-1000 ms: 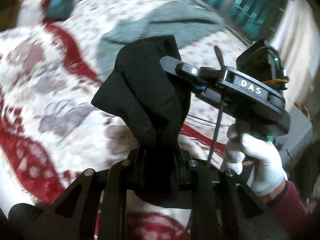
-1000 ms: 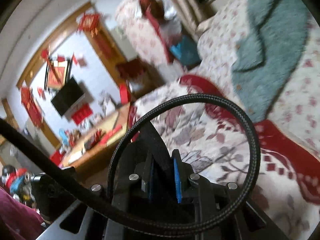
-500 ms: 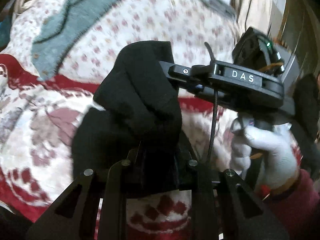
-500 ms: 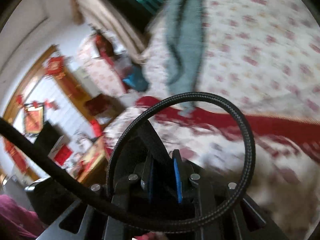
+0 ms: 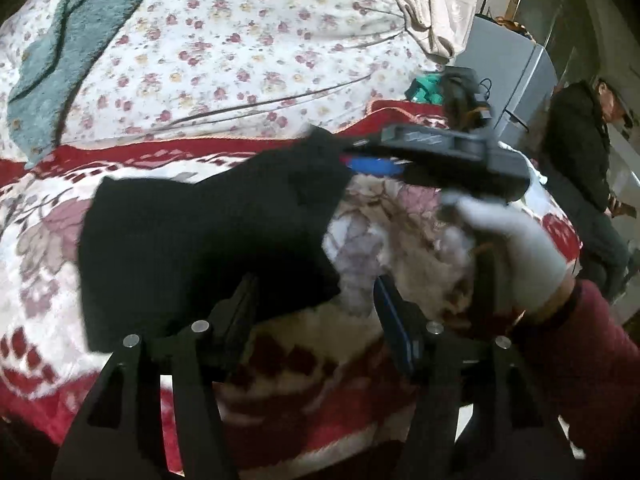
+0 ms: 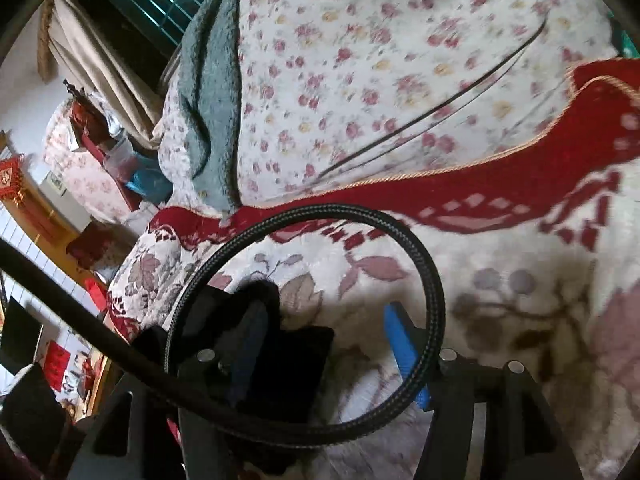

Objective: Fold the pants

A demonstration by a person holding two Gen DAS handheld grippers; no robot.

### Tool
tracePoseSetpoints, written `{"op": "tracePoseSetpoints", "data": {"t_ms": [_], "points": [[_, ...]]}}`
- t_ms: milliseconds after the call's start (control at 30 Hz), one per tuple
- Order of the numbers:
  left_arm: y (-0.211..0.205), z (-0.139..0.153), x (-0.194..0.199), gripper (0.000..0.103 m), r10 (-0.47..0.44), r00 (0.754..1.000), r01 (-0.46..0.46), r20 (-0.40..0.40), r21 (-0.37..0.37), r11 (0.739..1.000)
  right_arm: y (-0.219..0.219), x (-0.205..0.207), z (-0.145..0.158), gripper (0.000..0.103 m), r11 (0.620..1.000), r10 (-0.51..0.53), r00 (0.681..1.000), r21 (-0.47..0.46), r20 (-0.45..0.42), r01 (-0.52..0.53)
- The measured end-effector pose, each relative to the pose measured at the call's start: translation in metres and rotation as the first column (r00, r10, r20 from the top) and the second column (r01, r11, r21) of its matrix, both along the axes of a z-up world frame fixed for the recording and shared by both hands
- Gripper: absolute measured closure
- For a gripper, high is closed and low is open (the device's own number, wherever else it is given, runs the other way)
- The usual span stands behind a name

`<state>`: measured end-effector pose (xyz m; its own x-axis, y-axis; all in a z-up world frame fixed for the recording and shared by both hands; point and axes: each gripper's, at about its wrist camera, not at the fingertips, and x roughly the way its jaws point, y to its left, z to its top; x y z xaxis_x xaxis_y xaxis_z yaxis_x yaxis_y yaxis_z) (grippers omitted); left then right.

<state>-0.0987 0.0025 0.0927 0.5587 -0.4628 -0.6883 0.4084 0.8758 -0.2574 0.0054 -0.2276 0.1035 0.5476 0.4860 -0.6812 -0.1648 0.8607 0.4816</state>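
Left wrist view: the black pants (image 5: 208, 240) lie folded on the red-and-white patterned blanket (image 5: 48, 216), their detail lost in one dark mass (no seam or waistband can be made out). The bundle's long axis runs from lower left up toward upper right, where a raised corner points at the right gripper (image 5: 360, 156). That tool is blurred; its blue pad sits just beside the cloth corner, and whether it touches cannot be told. A white-gloved hand (image 5: 516, 248) with a dark red sleeve (image 5: 592, 360) holds it. The left gripper (image 5: 316, 300) has its jaws spreading apart — the near edge of the pants lies between the fingers, the left finger against the cloth, the right one clear of it. Beyond lie a floral sheet (image 5: 248, 52) and a teal fleece (image 5: 52, 72); at the right edge a person in dark clothes (image 5: 584, 152) sits by a grey cabinet (image 5: 508, 72).

Right wrist view: a braided black cable (image 6: 428, 280) loops across the front and hides part of the fingers. The right gripper's jaws are spreading too — a black fold of the pants rests against the left finger, the blue right pad stands free over the blanket. Only this small end of the garment shows; the rest is cut off below. The floral sheet and teal fleece fill the top, a cluttered room with red decorations (image 6: 12, 184) at left.
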Motion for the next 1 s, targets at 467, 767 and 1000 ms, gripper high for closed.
{"op": "tracePoseSetpoints", "data": {"t_ms": [467,767,1000], "points": [[0.087,0.015,0.054,0.045,0.249,0.968,-0.250,0.038,0.002,0.968,0.020,-0.013,-0.021,0.026,0.982,0.057,0.992,0.185,-0.114,-0.035],[0.095,-0.037,0.109,0.045,0.418,0.904,-0.399,-0.089,0.174,0.900,0.089,-0.011,-0.018,0.072,0.970,0.241,0.970,0.034,-0.039,-0.240],[0.111,-0.045,0.114,0.041,0.469,0.878,-0.455,-0.094,0.138,0.880,0.088,-0.004,-0.016,0.073,0.971,0.232,0.973,-0.068,0.022,-0.230]]}}
